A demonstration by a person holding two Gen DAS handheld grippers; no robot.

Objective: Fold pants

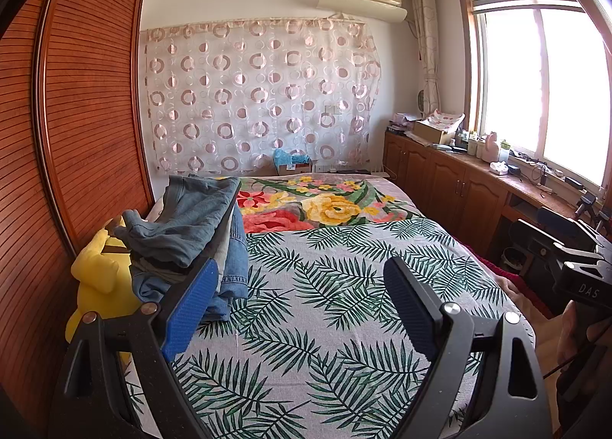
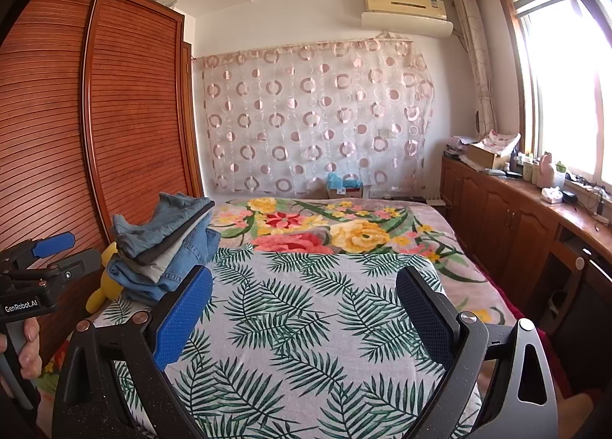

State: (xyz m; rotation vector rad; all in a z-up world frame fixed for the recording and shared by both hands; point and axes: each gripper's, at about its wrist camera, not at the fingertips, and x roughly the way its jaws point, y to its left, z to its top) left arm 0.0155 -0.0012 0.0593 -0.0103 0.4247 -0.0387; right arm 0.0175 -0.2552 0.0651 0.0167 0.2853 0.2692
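Observation:
A pile of pants (image 1: 191, 236), mostly blue denim with grey and dark ones between, lies at the bed's left edge; it also shows in the right wrist view (image 2: 168, 247). My left gripper (image 1: 302, 286) is open and empty above the leaf-print cover, just right of the pile. My right gripper (image 2: 306, 297) is open and empty over the same cover. The right gripper's body shows at the right edge of the left wrist view (image 1: 573, 267). The left gripper's body shows at the left edge of the right wrist view (image 2: 34, 278).
The bed (image 1: 344, 286) carries a leaf-print sheet and a floral blanket (image 1: 325, 205). A yellow plush toy (image 1: 95, 278) sits under the pile. A slatted wooden wardrobe (image 1: 76, 114) stands left. Low wooden cabinets (image 1: 459, 179) with clutter run under the window on the right.

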